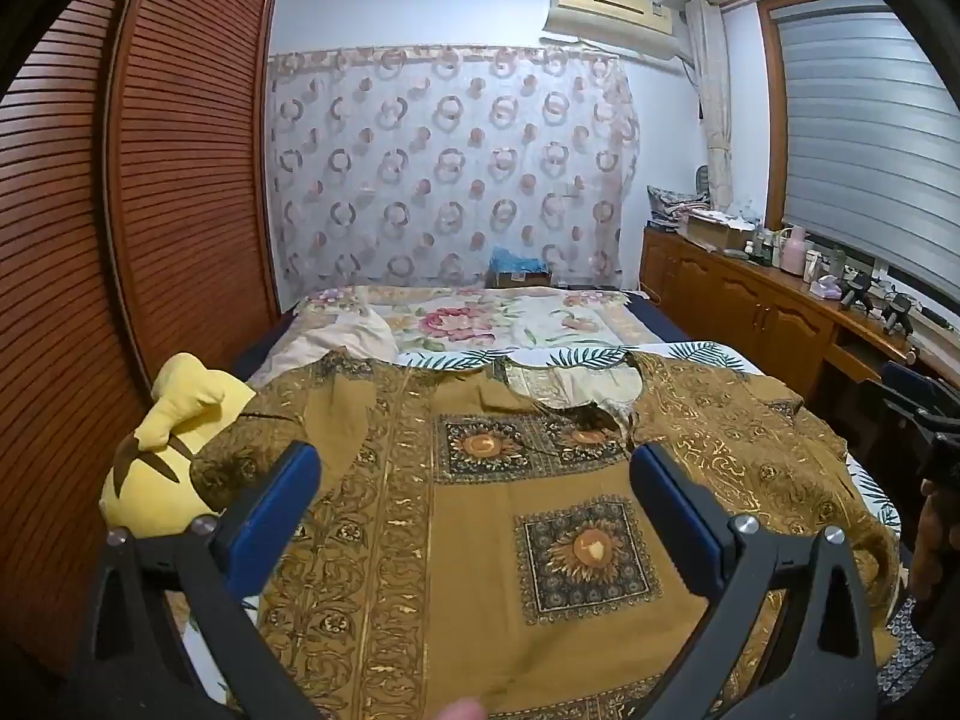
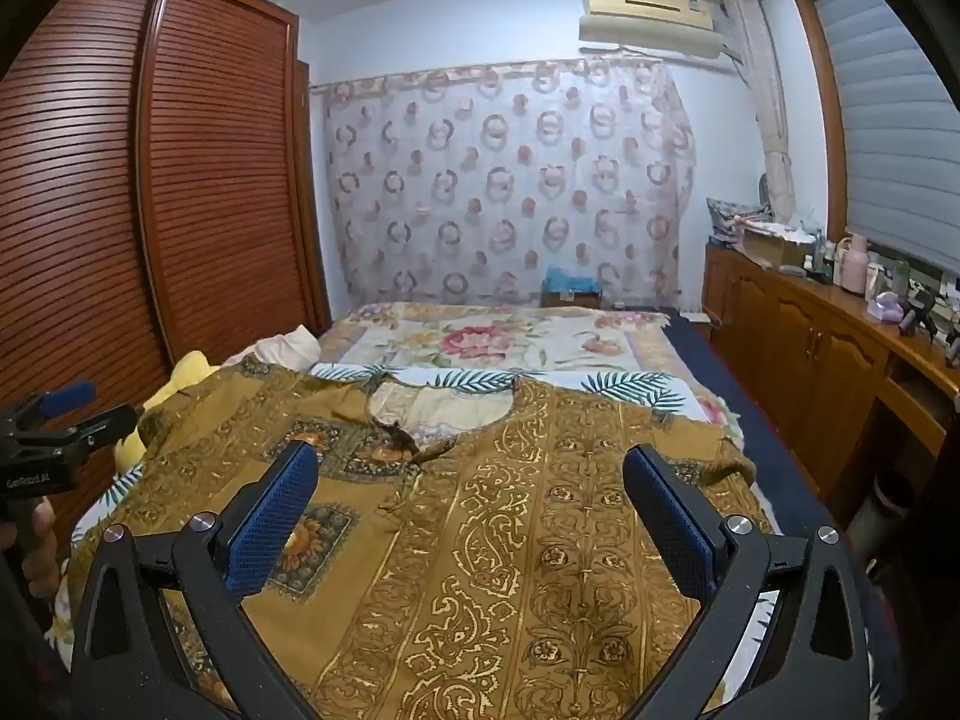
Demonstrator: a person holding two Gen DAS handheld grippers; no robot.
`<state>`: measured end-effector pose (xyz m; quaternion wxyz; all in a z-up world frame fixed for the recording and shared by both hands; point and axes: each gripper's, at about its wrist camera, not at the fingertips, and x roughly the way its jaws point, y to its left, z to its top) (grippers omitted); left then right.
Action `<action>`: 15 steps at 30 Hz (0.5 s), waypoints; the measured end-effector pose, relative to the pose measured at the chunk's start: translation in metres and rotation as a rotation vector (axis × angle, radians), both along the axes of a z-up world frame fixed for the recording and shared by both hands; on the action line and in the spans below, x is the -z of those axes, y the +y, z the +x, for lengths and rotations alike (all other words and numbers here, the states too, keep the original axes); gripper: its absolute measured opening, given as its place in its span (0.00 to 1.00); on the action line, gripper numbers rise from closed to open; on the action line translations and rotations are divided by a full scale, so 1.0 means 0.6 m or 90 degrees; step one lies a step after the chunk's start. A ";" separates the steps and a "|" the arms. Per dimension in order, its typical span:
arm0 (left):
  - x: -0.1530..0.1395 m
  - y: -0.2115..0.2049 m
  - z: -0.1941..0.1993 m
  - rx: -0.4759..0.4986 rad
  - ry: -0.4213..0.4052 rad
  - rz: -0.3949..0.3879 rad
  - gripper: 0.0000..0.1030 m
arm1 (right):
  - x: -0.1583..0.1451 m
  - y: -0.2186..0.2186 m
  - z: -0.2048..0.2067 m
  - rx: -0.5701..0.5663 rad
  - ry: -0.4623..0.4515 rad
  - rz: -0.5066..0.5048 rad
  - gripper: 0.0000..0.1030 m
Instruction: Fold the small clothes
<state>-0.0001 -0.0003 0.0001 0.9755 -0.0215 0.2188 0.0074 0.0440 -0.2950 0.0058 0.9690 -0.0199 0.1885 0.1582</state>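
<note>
In the left wrist view the left gripper stands wide apart and empty above the ochre patterned garment, which lies spread across the lower half of the frame on the bed. In the right wrist view the right gripper is equally wide and empty over the same cloth. It looks thin, limp and light; a hem or shoulder edge seems the best hold.

**Materials and Finish**

Garment: thin woven cloth, matt mustard, printed with faintly glinting gold motifs. Plush toy, near left: soft yellow fabric. Wardrobe, left: slatted wood, semi-gloss varnish. Left gripper and right gripper: matt black plastic, textured blue pads, bright metal screws.
</note>
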 end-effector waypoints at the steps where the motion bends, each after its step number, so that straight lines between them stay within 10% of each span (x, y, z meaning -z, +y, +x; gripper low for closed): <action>1: 0.000 0.000 0.000 0.002 -0.001 -0.001 1.00 | 0.000 0.000 0.000 0.001 0.003 0.001 1.00; 15: -0.011 0.014 0.004 0.001 -0.008 0.000 1.00 | 0.000 0.002 0.000 0.001 0.009 0.000 1.00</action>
